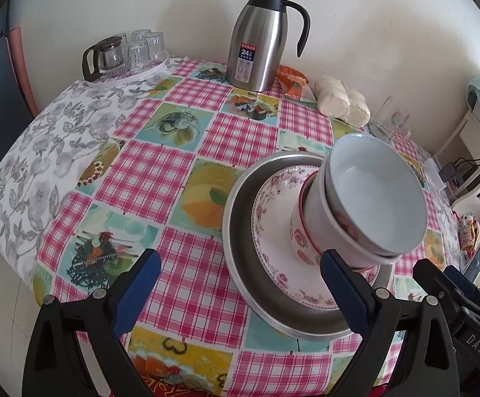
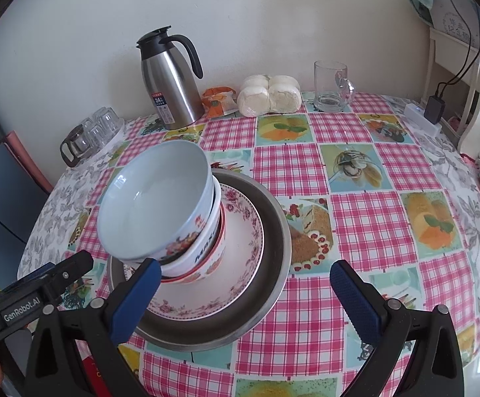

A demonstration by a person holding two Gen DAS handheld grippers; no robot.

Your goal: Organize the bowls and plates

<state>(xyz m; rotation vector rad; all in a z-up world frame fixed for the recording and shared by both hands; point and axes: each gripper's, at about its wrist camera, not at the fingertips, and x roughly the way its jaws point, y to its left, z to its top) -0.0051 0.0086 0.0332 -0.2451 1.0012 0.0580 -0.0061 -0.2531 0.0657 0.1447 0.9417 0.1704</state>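
A stack of bowls (image 1: 365, 205) stands nested and leaning, the top one plain white inside, the lower ones white with red flower prints and a red rim. It sits on a floral plate (image 1: 273, 225) edged with pink roses, and that plate lies inside a round metal pan (image 1: 240, 231).

The whole stack lies just ahead of the left hand-held gripper (image 1: 240, 284), toward its right finger, and just ahead of the right hand-held gripper (image 2: 245, 289), by its left finger. Both hand-held grippers stand wide apart with nothing between the blue pads.

The table (image 2: 355, 218) wears a pink-checked cloth with food pictures over a grey leaf-print cloth. Farther off by the cream wall are a steel thermos jug (image 1: 260, 39), steamed buns (image 2: 269, 94), an orange packet (image 2: 218, 101), a glass mug (image 2: 332, 87) and a tray of upturned glasses (image 1: 131, 56).
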